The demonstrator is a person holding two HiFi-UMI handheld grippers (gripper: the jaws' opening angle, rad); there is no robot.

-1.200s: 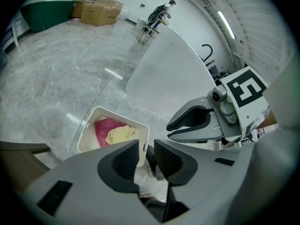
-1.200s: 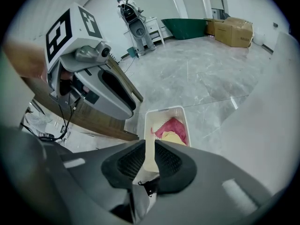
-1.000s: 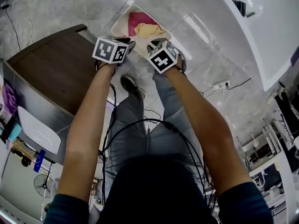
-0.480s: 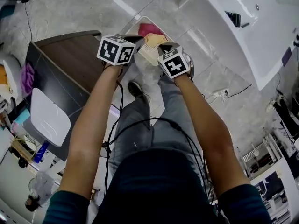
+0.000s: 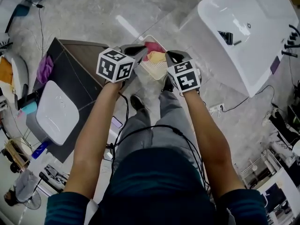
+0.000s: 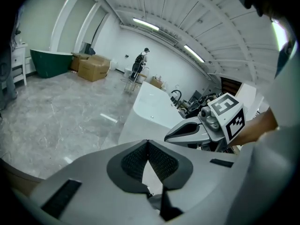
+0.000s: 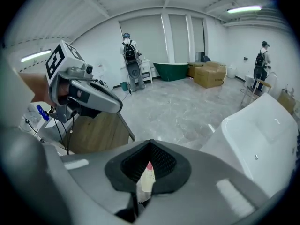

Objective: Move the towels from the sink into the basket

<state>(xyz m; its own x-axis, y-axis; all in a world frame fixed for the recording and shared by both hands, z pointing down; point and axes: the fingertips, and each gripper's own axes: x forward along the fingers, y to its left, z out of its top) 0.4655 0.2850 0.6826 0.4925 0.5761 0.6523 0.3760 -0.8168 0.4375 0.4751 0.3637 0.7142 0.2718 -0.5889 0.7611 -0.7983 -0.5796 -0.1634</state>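
Left gripper (image 5: 135, 50) and right gripper (image 5: 174, 56) clenched empty. Beyond their tips: one basket (image 5: 151, 69), two towels (image 5: 156, 56) (pink, yellow). One sink (image 5: 248, 32) rightward, open floor (image 5: 93, 13) between.

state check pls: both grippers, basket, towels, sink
left gripper: shut, nothing between the jaws
right gripper: shut, empty
basket: upright, two towels inside
red towel: crumpled in the basket
yellow towel: crumpled in the basket, beside the red towel
sink: no towel visible in it
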